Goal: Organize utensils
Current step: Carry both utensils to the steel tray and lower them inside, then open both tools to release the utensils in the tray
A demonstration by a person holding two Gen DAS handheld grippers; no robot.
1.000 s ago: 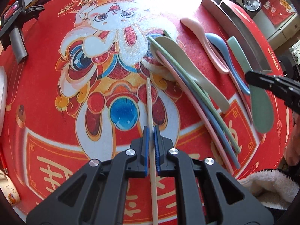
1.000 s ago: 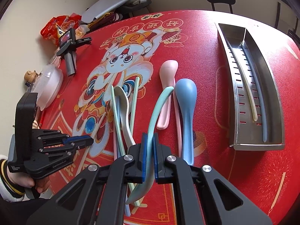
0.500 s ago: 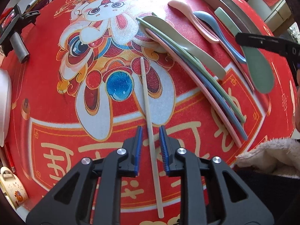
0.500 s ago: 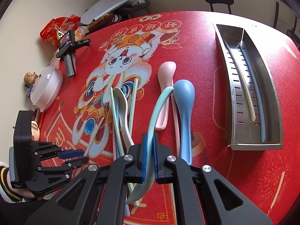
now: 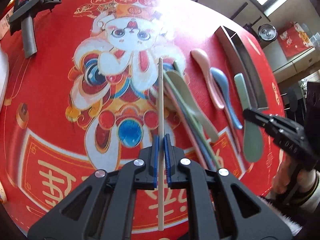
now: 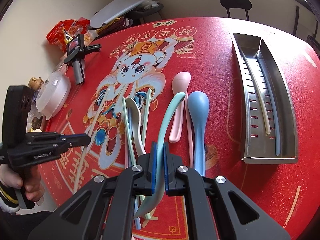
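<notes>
My left gripper (image 5: 161, 140) is shut on a cream chopstick (image 5: 161, 92) and holds it above the red mat; it also shows in the right wrist view (image 6: 88, 139). My right gripper (image 6: 159, 147) is shut on the handle of a green spoon (image 6: 168, 116), which also shows in the left wrist view (image 5: 250, 136). A pink spoon (image 6: 179, 100), a blue spoon (image 6: 198, 116) and a bundle of chopsticks with a pale spoon (image 6: 134, 120) lie on the mat. The steel utensil tray (image 6: 288, 108) at right holds a cream chopstick (image 6: 261, 108) and a blue chopstick (image 6: 275, 120).
A spare black gripper (image 6: 77, 58), a white lidded bowl (image 6: 54, 98) and snack bags (image 6: 64, 32) sit at the mat's left edge. A black chair (image 6: 236, 5) stands beyond the table. The red printed mat (image 6: 210, 46) covers the table.
My left gripper opened on the lying cream chopstick half a second ago, has now shut on it again and lifted it. The right gripper still holds the green spoon, almost unmoved.
</notes>
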